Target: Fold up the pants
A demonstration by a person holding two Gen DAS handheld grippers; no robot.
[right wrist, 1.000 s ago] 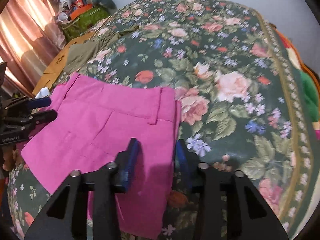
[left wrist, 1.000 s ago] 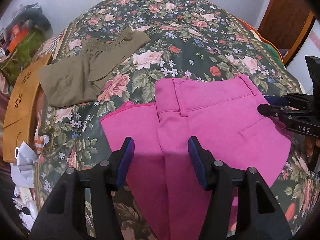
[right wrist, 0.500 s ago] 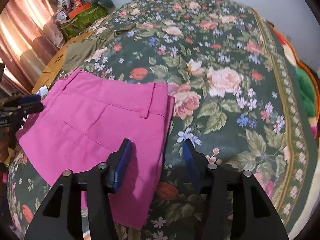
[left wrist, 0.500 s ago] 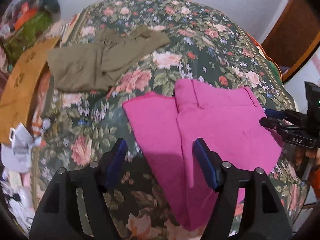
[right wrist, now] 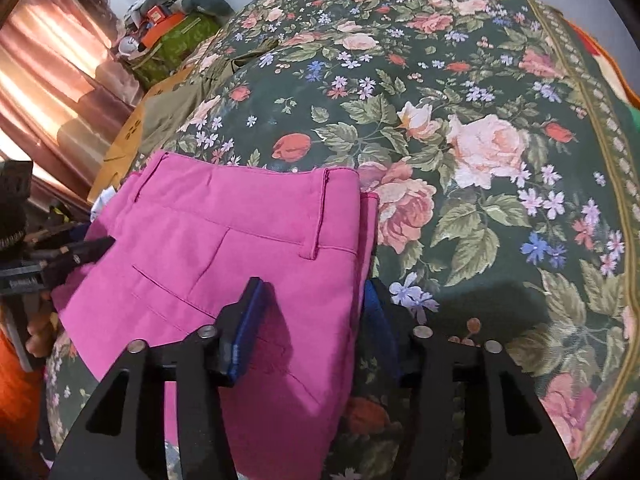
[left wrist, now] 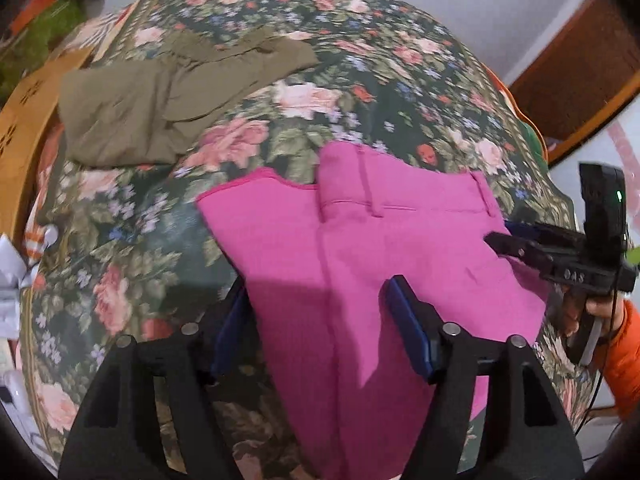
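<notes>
Both tools have drawn back toward the near edge of the bed [right wrist: 500, 80] since a second ago, and the left tool [left wrist: 316, 320] has spread its jaws wider, so that its blue pads now straddle the near part of the pink pants [left wrist: 360, 260], one pad off the left edge of the cloth and the other over its middle. It stands released, holding nothing. The right tool [right wrist: 316, 320] is likewise spread and empty, its left pad over the pink cloth and its right pad just beyond the pants' right edge, above the floral bedspread. The pants themselves lie where they lay before: folded lengthwise, waistband toward the far side, flat on the near half of the bed, with one layer jutting out on the left beneath the upper one. Counted, there are two garments on the bed, the pink pants and one olive garment [left wrist: 160, 96] crumpled well apart at the far left. There are two tools, one at each side of the pants. A wooden board [left wrist: 24, 120] leans at the bed's left side, and a heap of bags and clothes [right wrist: 172, 20] sits beyond it by the curtain [right wrist: 48, 80].
</notes>
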